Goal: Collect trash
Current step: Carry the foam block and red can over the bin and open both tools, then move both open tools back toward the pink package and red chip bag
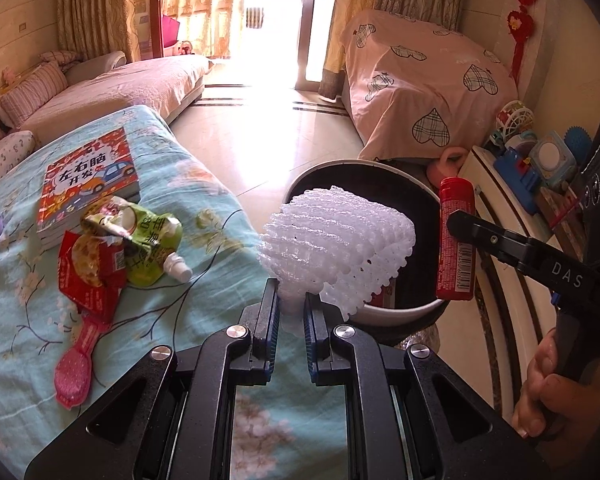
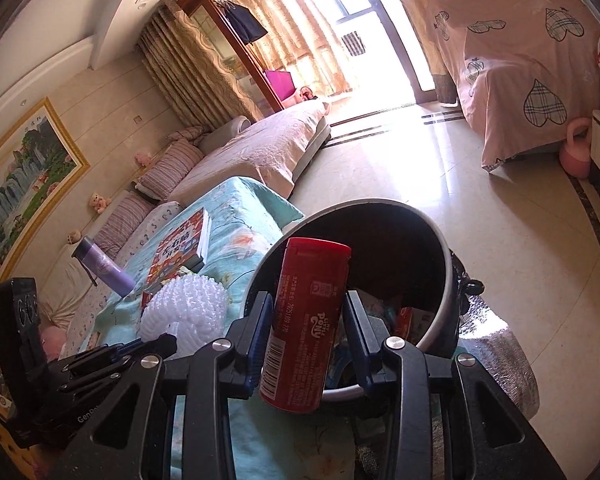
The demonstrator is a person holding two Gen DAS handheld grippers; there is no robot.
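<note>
Holding both pieces of trash up at the bin (image 1: 396,312), I have each gripper loaded so the two can go in together. My left gripper (image 1: 291,312) is pinched narrow on the lower edge of the white foam net (image 1: 336,248), which fans out ahead of the fingers and hangs over the near rim of the bin. My right gripper (image 2: 306,332) clamps the red tube (image 2: 304,324) around its middle, cap tilted up and away, so the tube sits directly between the fingers with the bin's dark mouth just beyond it. In the left view that tube (image 1: 458,240) hovers at the bin's right rim.

The bin stands on the floor beside the worktop with the teal cloth (image 1: 148,312), where a red wrapper (image 1: 90,272), a green spouted pouch (image 1: 150,240) and a pink packet (image 1: 76,364) wait, touching one another, well left of my left gripper. The book (image 1: 88,180) and the purple bottle (image 2: 104,268) look like keepers, I judge.
</note>
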